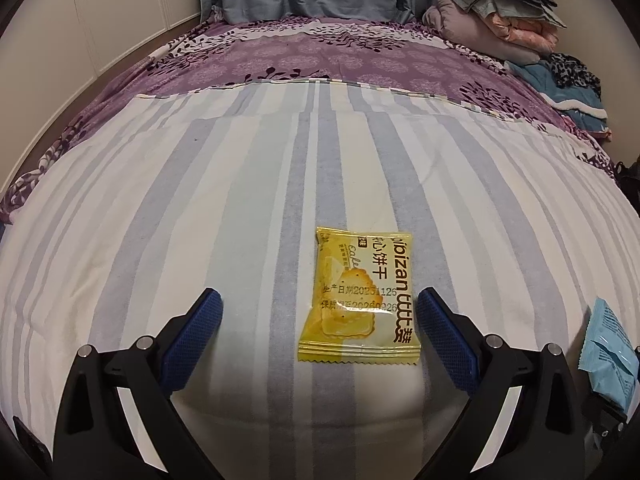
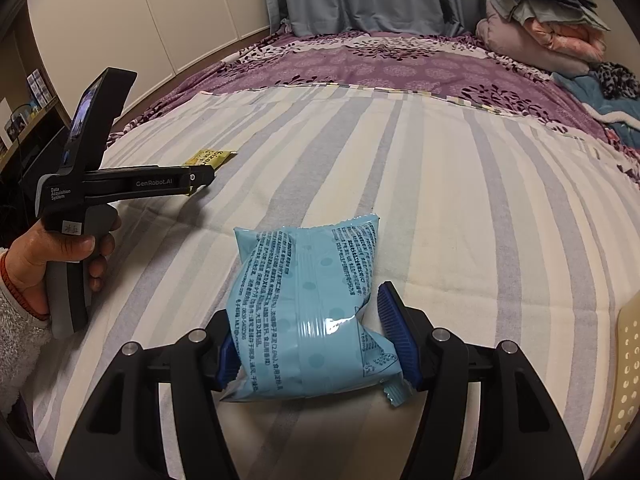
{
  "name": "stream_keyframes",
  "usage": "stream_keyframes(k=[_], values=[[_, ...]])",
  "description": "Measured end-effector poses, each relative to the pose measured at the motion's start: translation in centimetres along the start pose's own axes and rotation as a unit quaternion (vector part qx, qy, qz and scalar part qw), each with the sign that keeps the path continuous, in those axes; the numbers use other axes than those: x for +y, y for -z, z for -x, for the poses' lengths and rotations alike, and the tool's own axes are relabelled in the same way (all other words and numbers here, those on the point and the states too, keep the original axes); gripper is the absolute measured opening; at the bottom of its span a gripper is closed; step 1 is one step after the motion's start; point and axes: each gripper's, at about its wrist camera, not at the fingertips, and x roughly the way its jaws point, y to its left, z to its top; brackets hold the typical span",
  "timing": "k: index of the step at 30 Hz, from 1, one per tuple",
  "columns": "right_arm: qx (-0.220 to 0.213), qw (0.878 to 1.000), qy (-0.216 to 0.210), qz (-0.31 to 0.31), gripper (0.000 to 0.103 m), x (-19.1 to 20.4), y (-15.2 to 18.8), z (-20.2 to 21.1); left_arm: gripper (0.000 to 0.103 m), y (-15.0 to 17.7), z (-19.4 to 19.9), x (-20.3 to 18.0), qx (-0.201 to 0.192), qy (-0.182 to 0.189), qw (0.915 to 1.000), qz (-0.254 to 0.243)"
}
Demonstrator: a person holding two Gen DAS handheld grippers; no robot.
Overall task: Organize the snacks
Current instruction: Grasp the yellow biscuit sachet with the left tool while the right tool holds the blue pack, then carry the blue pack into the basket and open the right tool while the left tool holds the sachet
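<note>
A yellow biscuit packet (image 1: 358,300) lies flat on the striped sheet (image 1: 160,200), between the blue pads of my open left gripper (image 1: 319,306), nearer the right pad. My right gripper (image 2: 310,328) is shut on a light blue snack bag (image 2: 308,312) and squeezes its lower half, with the bag resting on or just above the sheet. The blue bag also shows at the right edge of the left wrist view (image 1: 610,354). The left gripper (image 2: 200,178) shows from the side in the right wrist view, over the yellow packet (image 2: 210,157).
A cream perforated basket (image 2: 626,364) sits at the right edge of the bed. A purple floral bedspread (image 2: 380,64) lies beyond the striped sheet (image 2: 480,200). Folded quilts and clothes (image 2: 548,20) are piled at the far right. Curtains hang behind.
</note>
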Motion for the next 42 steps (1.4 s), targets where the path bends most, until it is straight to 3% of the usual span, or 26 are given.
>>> stream_keyframes(k=[5, 11, 15, 33, 42], values=[[0.0, 1.0, 0.002, 0.002, 0.061, -0.1, 0.1, 0.0, 0.067, -0.4, 0.4, -0.7, -0.008, 0.014, 0.9997, -0.017], [0.0, 1.0, 0.003, 0.002, 0.061, 0.0, 0.1, 0.0, 0.048, -0.6, 0.5, -1.0, -0.008, 0.017, 0.9997, -0.018], [0.0, 1.0, 0.003, 0.001, 0.061, -0.1, 0.1, -0.1, 0.047, -0.3, 1.1, -0.7, -0.01, 0.036, 0.9993, 0.001], [-0.029, 0.999, 0.006, -0.028, 0.059, 0.2, 1.2, 3.3, 0.047, 3.0, 7.1, -3.5, -0.031, 0.075, 0.9959, -0.04], [-0.046, 0.998, 0.015, -0.026, 0.051, 0.7, 2.4, 6.4, 0.047, 4.9, 10.2, -4.7, -0.043, 0.09, 0.9935, -0.055]])
